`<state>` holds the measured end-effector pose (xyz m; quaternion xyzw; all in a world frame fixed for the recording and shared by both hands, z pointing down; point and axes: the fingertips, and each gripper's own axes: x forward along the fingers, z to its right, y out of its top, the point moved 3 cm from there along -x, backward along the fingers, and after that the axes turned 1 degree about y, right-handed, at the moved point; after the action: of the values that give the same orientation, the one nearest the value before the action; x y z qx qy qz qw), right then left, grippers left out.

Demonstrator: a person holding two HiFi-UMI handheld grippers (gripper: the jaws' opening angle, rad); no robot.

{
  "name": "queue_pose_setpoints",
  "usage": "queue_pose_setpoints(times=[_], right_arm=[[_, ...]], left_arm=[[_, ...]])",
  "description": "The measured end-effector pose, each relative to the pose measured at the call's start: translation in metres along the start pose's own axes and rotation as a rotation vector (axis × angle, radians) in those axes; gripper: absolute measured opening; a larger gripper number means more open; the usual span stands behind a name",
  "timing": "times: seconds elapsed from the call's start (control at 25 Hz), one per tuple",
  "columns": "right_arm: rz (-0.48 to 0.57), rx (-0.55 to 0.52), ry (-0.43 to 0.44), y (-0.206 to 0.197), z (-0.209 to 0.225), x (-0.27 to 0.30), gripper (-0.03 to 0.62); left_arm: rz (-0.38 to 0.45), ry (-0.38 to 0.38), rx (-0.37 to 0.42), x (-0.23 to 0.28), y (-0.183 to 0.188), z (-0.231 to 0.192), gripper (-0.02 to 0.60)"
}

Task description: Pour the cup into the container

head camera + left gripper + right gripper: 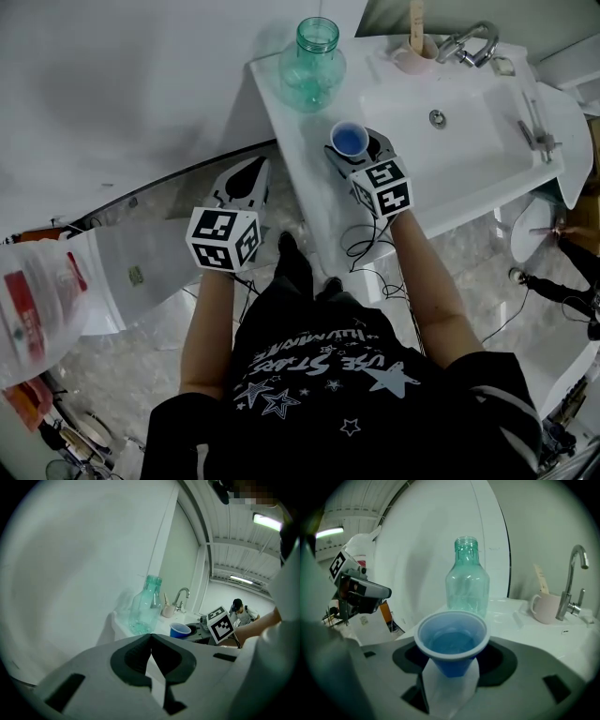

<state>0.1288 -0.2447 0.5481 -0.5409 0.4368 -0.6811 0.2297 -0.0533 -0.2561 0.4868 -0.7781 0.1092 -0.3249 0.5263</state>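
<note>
A blue plastic cup with liquid in it stands upright between the jaws of my right gripper, which is shut on it over the white counter. In the right gripper view the cup fills the middle, gripped low on its body by my right gripper. Just beyond it stands the container, a clear green glass bottle with an open mouth. My left gripper hangs left of the counter over the floor, jaws shut on nothing. From there the bottle and cup show ahead.
A white sink basin with a chrome faucet lies right of the cup. A pink mug with a utensil stands by the faucet. A plastic bag sits at far left. Cables trail on the floor.
</note>
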Motion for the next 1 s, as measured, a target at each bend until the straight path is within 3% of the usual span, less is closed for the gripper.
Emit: queue_pose_setpoints(times=[0.56,1.0], right_arm=[[0.004,-0.007,-0.003,-0.016,-0.006,0.005,0.295],[0.015,0.001,-0.018,-0.015,-0.006,-0.01,0.368]], left_arm=[[-0.016,0.001,0.001,-0.002,-0.009,0.007,0.012],[-0.006,-0.002,0.018,-0.012,-0.003,0.018,0.012]])
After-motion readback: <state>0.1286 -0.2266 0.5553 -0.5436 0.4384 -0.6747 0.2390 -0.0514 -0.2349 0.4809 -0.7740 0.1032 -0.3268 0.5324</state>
